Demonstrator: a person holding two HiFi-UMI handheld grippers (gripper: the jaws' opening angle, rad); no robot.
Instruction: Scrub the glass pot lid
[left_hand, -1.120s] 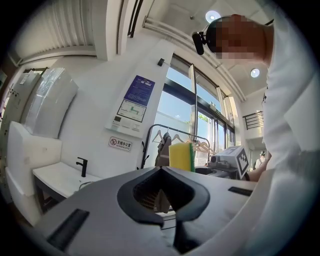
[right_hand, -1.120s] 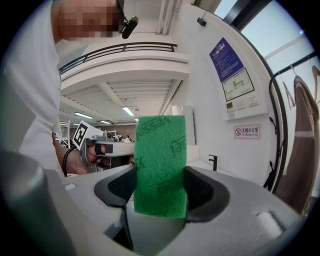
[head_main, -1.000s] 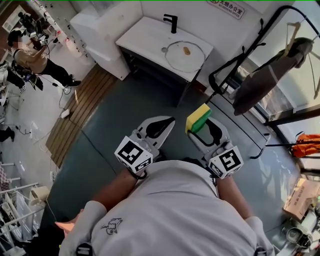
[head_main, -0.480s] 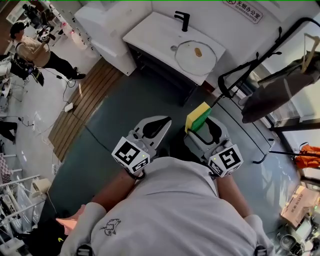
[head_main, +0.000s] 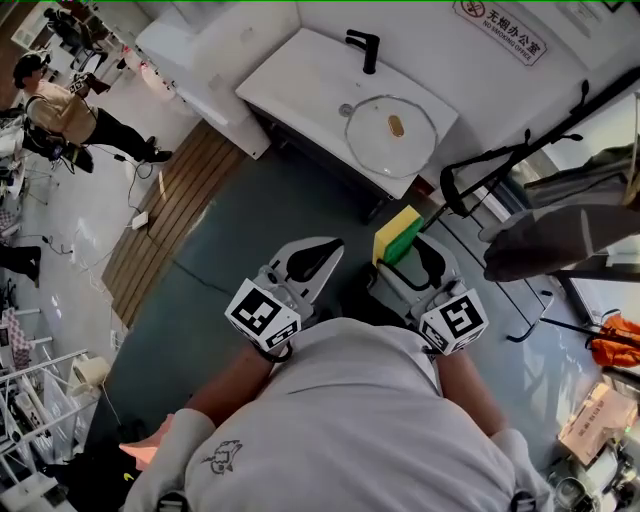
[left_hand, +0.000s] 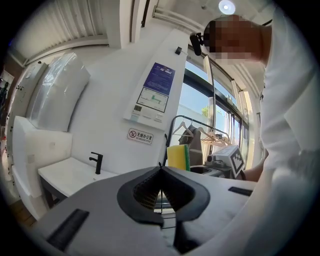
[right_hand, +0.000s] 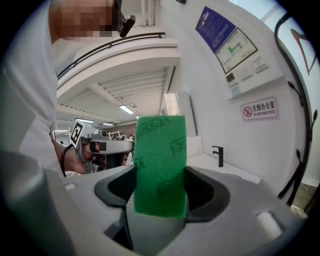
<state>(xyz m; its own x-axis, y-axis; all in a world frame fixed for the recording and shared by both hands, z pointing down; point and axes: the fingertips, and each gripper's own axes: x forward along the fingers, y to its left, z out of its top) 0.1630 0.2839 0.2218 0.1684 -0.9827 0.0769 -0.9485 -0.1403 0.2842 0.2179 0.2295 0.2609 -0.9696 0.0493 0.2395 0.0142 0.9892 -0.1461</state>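
Grey floor, white wall. A white counter (head_main: 300, 75) stands against the wall, with a black faucet (head_main: 364, 48) at its back edge. The glass pot lid (head_main: 375, 140) lies flat at the counter's right end, toward the front edge, knob up. Both tools are over the floor, well apart from the counter. On the left gripper (head_main: 335, 243) the jaws are pressed together with nothing between them. The right gripper (head_main: 408, 250) pinches a sponge (head_main: 397, 234), yellow with a green scrub face, which stands up past the jaw tips.

Round glass pot lid (head_main: 391, 137), flat on white sink top (head_main: 300, 72) — yellow-green sponge (head_main: 397, 234), upright between jaws
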